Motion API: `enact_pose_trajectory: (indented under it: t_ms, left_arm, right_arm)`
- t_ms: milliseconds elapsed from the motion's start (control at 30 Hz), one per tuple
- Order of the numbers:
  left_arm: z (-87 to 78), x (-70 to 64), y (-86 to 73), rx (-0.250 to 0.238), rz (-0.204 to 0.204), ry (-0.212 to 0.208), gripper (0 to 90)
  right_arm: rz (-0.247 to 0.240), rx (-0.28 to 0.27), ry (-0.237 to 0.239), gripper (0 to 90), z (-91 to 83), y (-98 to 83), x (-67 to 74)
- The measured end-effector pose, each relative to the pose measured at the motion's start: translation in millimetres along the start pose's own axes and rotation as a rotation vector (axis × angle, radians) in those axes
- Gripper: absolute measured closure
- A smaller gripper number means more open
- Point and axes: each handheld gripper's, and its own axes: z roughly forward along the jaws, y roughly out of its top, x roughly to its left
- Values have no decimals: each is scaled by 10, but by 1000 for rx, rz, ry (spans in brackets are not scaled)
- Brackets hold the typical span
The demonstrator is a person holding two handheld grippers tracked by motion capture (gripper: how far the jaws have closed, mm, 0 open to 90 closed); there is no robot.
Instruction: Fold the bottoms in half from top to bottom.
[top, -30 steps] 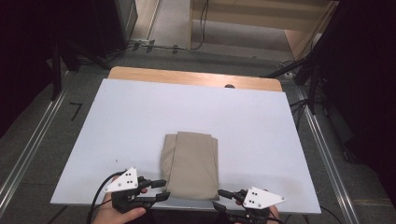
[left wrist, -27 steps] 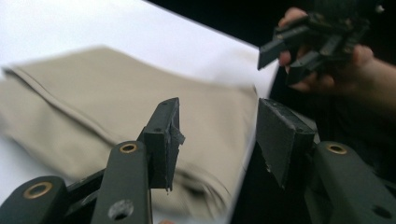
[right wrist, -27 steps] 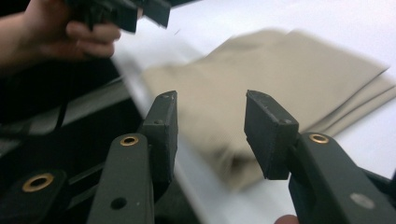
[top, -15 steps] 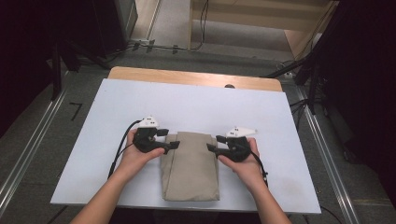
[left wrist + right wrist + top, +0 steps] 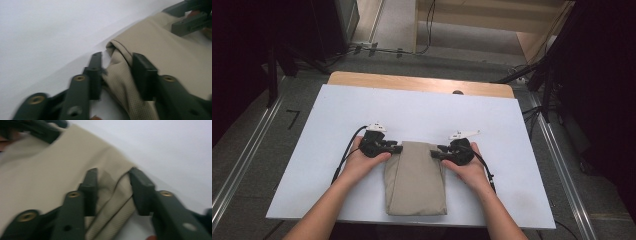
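folded tan cloth [image 5: 416,176], soft, light and limp, is laid at the near middle of the white table [image 5: 522,130], each far corner being straddled and bunched by the just-closing jaws of left gripper [image 5: 396,148] and right gripper [image 5: 437,151], layers best taken together.

bright even light on the table [image 5: 337,115] — gripper views blurred.

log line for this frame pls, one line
stage: gripping far corners | item: folded beige cloth on white board | left gripper: jaws closing on far-left corner | right gripper: jaws closing on far-right corner
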Motion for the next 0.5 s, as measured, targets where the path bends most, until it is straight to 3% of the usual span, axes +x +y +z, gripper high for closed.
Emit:
enact_pose_trajectory:
  t_ms: [67,133,300,400,500]
  left_arm:
    - [7,-40,17,4,43,5,795]
    - [-4,-41,41,-15,43,2,831]
    - [-103,46,258,-92,45,12,844]
    - [-180,62,447,-152,72,20,843]
    - [-245,90,671,-210,87,42,831]
  right_arm:
    - [-10,1,13,756,7,9,13]
    - [-25,8,-2,787,-8,51,23]
    - [-71,-47,-59,796,-120,242,18]
    - [-86,-100,-93,796,-226,424,5]
    - [-78,-157,-122,781,-316,613,-34]
